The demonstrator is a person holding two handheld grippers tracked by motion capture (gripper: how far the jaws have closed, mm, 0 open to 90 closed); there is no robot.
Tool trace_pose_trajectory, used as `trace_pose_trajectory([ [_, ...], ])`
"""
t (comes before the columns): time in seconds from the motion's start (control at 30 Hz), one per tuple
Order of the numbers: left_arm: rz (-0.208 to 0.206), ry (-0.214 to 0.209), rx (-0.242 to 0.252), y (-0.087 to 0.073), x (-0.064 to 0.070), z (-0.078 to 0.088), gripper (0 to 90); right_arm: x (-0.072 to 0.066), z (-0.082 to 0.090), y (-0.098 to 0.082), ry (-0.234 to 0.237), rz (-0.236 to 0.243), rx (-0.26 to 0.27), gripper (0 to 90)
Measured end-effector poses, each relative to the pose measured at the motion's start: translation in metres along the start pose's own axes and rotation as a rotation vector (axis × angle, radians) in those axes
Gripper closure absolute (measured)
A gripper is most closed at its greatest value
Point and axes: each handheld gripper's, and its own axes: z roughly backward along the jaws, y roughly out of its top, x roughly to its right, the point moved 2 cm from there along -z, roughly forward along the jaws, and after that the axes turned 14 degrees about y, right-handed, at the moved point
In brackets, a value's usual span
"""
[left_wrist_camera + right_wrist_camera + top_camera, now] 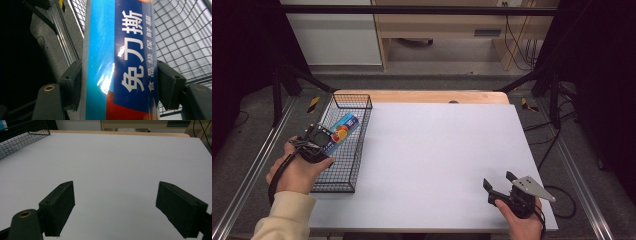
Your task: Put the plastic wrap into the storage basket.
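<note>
Clearly, the left gripper was closed on a blue box of cling film, and its two black pads pressed against the long sides of the box. In the left gripper view the box stood between the jaws, with white Chinese characters on a dark blue band and a lighter blue face beside it. The box was held over the wire basket, whose black mesh lay under and around the gripper at the left edge of the worktop. I could not tell whether the box touched the bottom of the basket. The right gripper was far from the box, low over the white worktop. Its jaws stood wide apart with nothing between them, and ahead of them was bare white surface, with a corner of the basket farther off.
</note>
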Motion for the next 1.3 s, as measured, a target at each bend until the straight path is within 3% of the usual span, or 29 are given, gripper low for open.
trace_pose_trajectory([
  [0.37, -0.03, 0.017, -0.043, 0.007, 0.009, -0.009, 32.3, 0.0, 0.0, 0.0, 0.004, 0.006, 0.002, 15.7],
  [0.77, -0.109, 0.047, -0.095, 0.013, 0.019, -0.013, 32.2, 0.0, -0.001, 0.0, 0.008, 0.008, -0.003, 15.7],
  [1.03, -0.14, 0.059, -0.119, 0.014, 0.026, -0.017, 32.2, 0.0, -0.001, 0.0, 0.011, 0.01, -0.006, 15.7],
  [1.3, -0.133, 0.05, -0.126, 0.014, 0.029, -0.02, 32.2, -0.001, -0.002, 0.0, 0.012, 0.011, -0.012, 15.7],
])
